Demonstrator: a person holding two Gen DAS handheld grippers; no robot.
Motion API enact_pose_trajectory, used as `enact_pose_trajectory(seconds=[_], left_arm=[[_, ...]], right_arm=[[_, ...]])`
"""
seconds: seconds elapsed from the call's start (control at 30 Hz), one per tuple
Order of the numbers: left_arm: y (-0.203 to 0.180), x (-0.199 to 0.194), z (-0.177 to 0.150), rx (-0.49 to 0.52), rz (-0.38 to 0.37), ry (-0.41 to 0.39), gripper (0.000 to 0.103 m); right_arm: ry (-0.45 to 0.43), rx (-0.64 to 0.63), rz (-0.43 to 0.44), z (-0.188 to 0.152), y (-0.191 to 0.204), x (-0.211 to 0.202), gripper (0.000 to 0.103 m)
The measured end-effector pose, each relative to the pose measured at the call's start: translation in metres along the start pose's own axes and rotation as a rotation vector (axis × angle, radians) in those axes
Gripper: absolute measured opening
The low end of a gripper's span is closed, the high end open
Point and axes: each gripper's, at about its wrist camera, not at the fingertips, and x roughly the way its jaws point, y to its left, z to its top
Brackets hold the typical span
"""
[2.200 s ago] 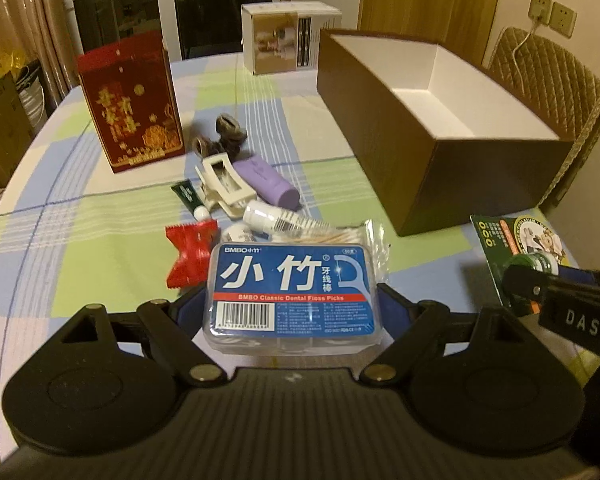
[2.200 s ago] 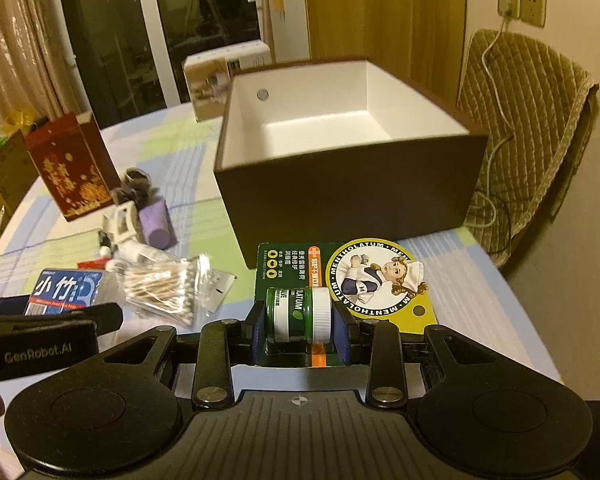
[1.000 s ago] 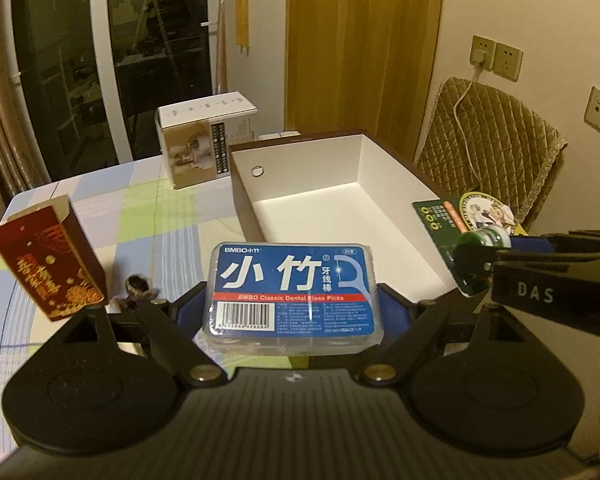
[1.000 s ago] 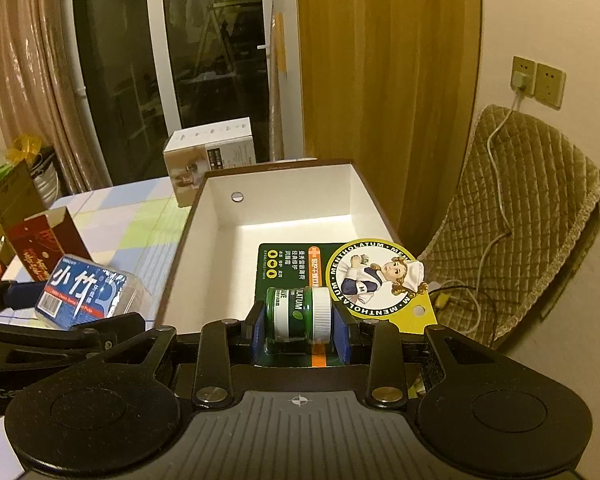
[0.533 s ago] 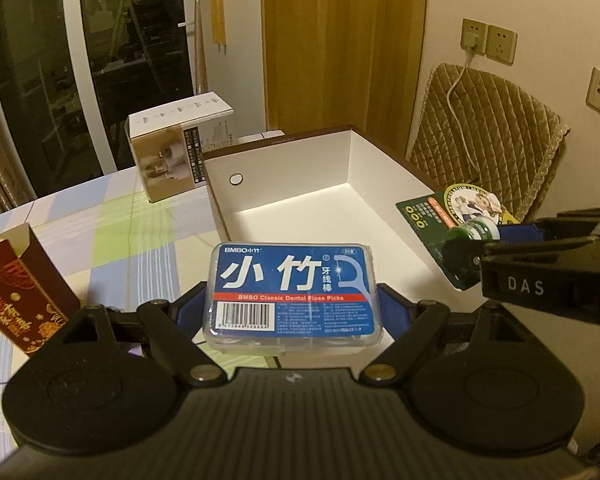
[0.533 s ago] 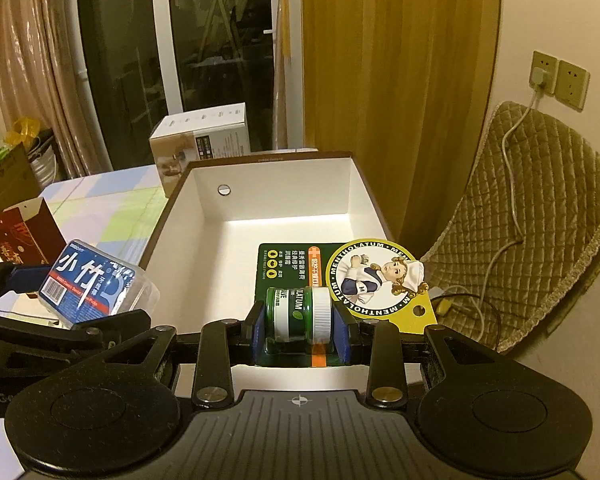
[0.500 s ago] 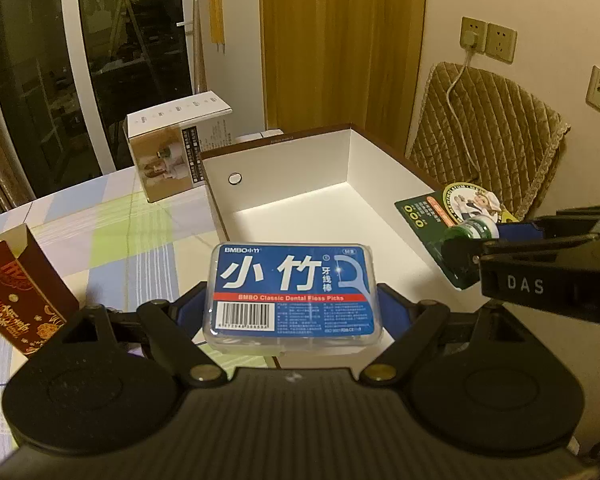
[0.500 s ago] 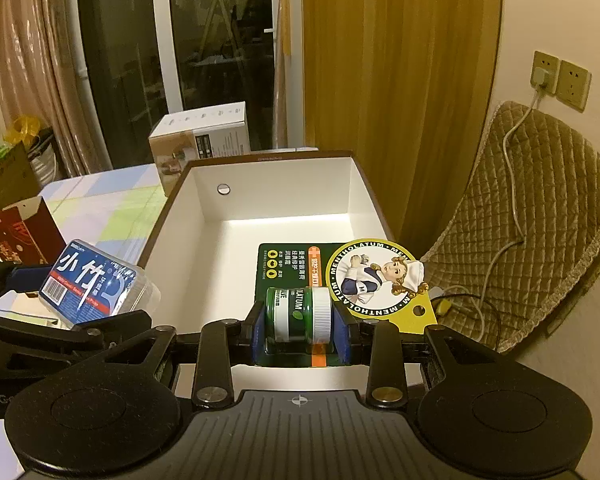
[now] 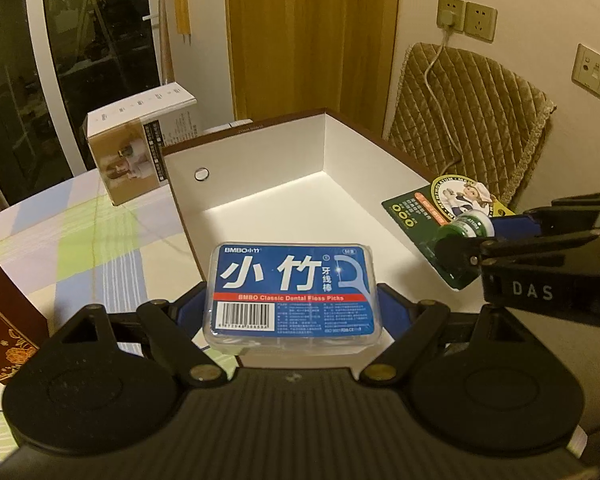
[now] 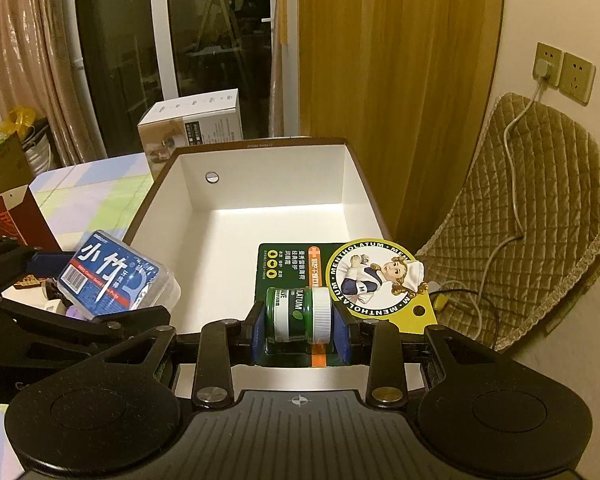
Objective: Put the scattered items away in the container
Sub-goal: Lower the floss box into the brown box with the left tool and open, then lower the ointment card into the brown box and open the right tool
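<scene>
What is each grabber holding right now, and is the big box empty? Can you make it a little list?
left gripper: shut on the blue floss pick box
right gripper: shut on the green balm pack
container: brown outside, white inside, nothing seen in it
where the items are: both held up over the near end of the container
also on the table: white carton, red box

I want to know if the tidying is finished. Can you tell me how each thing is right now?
Left gripper: shut on the floss picks box.
Floss picks box: held above the container's near edge, lid closed.
Right gripper: shut on the Mentholatum pack.
Mentholatum pack: held over the container, not dropped.
Container: open, nothing inside.
Wall plug: plugged in.
</scene>
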Motion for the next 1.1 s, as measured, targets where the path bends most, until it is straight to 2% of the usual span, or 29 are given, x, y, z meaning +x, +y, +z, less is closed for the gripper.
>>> enact_pose_trajectory(seconds=[0.47,1.1], left_arm=[[-0.0047,0.0092,-0.0034,0.046,-0.010,0.000,0.085],[0.0015,0.0028,-0.0057,0.023,0.002,0.005,0.085]], right_arm=[[0.005,0.002,-0.004,0.0013,0.0005,0.0034,0.037],[0.012,0.005,0.031,0.0021,0.0009,0.0075,0.037]])
